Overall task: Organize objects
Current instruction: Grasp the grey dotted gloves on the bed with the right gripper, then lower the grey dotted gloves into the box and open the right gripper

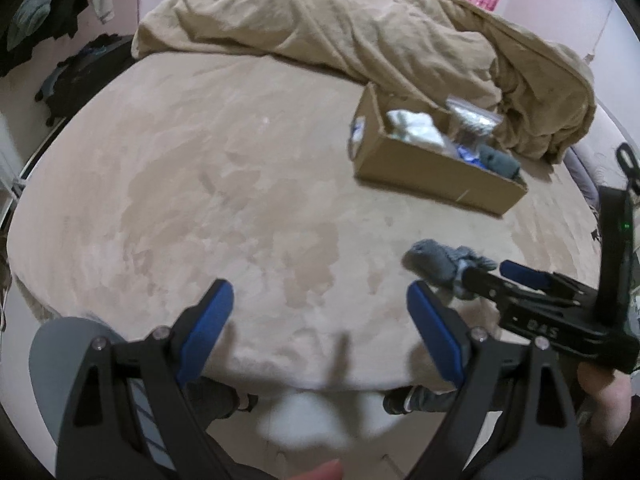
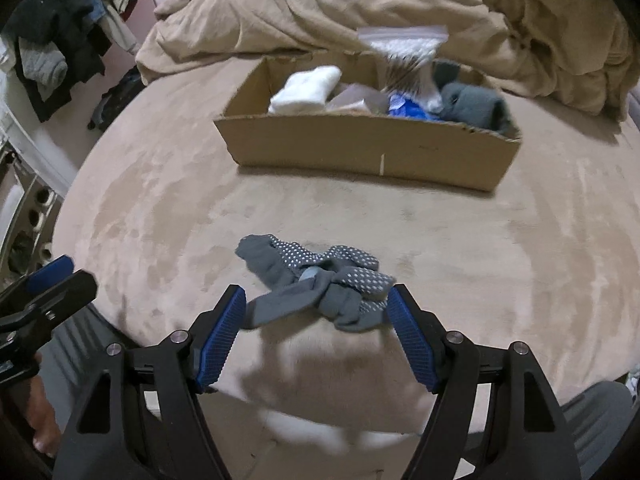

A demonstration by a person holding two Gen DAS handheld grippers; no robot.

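Note:
A knotted pair of grey socks with white grip dots lies on the beige bed near its front edge. My right gripper is open, its blue pads on either side of the socks' near end. The socks also show in the left wrist view, with the right gripper reaching in from the right. My left gripper is open and empty over bare bed, left of the socks. A cardboard box farther back holds white socks, dark grey socks, a blue item and a clear zip bag.
A rumpled tan blanket covers the back of the bed, just behind the box. Clothes hang at the left wall. My legs and shoes stand below the bed's front edge.

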